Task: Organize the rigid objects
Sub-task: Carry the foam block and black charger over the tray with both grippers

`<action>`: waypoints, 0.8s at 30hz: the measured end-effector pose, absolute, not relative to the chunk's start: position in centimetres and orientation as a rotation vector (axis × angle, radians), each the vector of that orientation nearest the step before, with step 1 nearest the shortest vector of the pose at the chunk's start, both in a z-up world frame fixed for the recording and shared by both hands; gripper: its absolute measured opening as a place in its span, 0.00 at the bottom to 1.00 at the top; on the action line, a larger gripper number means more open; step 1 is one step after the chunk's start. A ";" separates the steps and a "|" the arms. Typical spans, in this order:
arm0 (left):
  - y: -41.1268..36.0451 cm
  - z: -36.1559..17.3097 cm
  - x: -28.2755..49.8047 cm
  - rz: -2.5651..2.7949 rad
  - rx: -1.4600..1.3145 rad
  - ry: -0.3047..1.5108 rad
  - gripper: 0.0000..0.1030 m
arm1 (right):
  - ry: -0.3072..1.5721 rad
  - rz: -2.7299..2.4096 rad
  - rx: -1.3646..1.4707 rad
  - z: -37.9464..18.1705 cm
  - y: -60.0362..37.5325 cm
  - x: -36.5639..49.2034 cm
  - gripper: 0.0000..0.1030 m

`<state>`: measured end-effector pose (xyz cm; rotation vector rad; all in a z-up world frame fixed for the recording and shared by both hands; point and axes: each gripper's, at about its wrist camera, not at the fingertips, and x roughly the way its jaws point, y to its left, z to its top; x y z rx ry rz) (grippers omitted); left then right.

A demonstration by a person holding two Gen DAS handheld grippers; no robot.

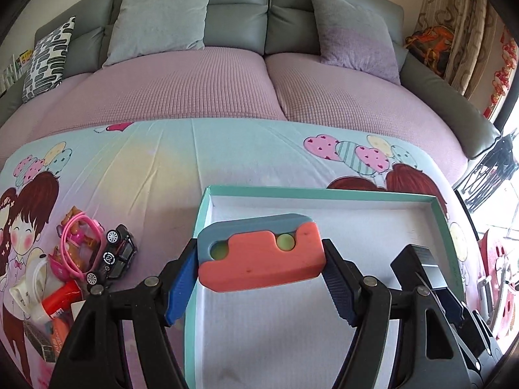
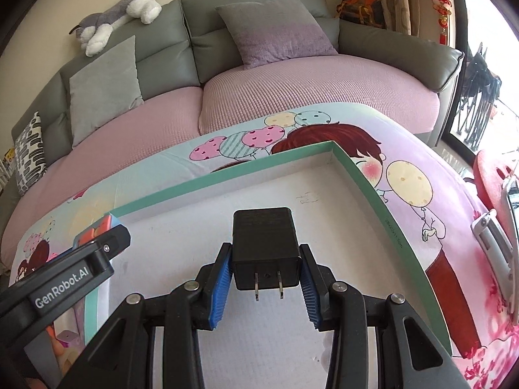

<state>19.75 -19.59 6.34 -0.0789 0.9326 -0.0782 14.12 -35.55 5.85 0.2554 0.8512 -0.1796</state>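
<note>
Holding one toy block (image 1: 262,257) in left jaws | one charger (image 2: 266,251) in right jaws | one box (image 2: 363,175)

The right gripper (image 2: 266,275) clamps a black plug adapter (image 2: 266,246), prongs toward the camera, over the teal-rimmed box (image 2: 366,181); the left gripper (image 2: 97,243) is over the box's left edge.

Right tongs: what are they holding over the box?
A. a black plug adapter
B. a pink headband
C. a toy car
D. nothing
A: the right tongs clamp a black plug adapter between their blue pads, its two metal prongs pointing toward the camera, above the white floor of the teal-edged box.
</note>
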 end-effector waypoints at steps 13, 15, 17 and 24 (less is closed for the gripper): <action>-20.4 4.1 20.3 -0.040 -0.052 0.988 0.71 | 0.923 -0.182 0.297 4.7 -36.7 14.6 0.41; -20.4 4.0 20.4 -0.039 -0.054 0.994 0.71 | 0.942 -0.180 0.287 4.6 -36.7 14.6 0.41; -20.6 3.8 20.5 -0.042 -0.051 1.010 0.71 | 0.966 -0.179 0.276 4.5 -36.6 14.6 0.41; -20.6 3.8 20.4 -0.034 -0.048 1.018 0.71 | 1.003 -0.151 0.276 4.4 -36.5 14.5 0.41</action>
